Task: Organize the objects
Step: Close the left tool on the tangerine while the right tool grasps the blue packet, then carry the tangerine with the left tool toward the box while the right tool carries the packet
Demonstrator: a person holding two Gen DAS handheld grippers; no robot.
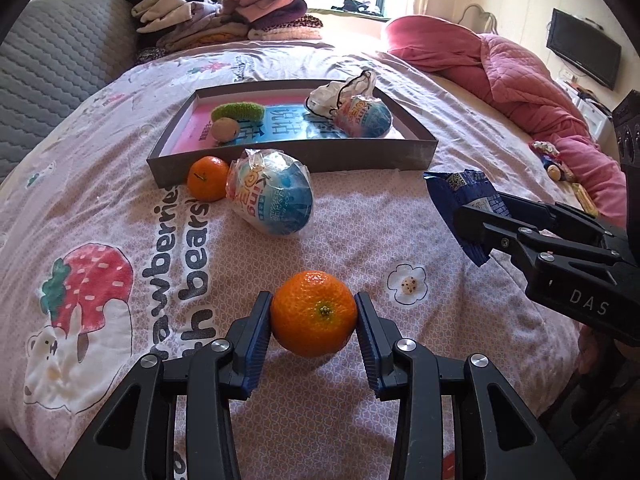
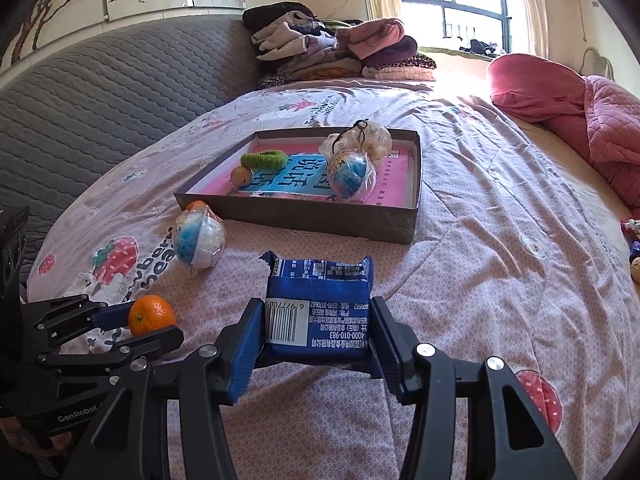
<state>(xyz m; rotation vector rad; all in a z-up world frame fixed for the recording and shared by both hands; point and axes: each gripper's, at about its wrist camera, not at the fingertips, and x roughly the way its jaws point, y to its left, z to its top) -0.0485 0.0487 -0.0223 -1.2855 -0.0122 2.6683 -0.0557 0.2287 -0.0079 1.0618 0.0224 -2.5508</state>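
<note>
the left gripper is clenched on a mandarin, which sits squarely between its blue pads just above the printed bedspread. the right gripper grasps a blue snack packet by its sides, barcode facing up. farther off lies a shallow cardboard tray; just beside its near wall rest a second mandarin and a wrapped blue-and-white ball, touching each other. in the right wrist view that second mandarin is mostly hidden behind the ball. whether the held fruit touches the bedspread cannot be told. the packet's small print is too fine to read.
</note>
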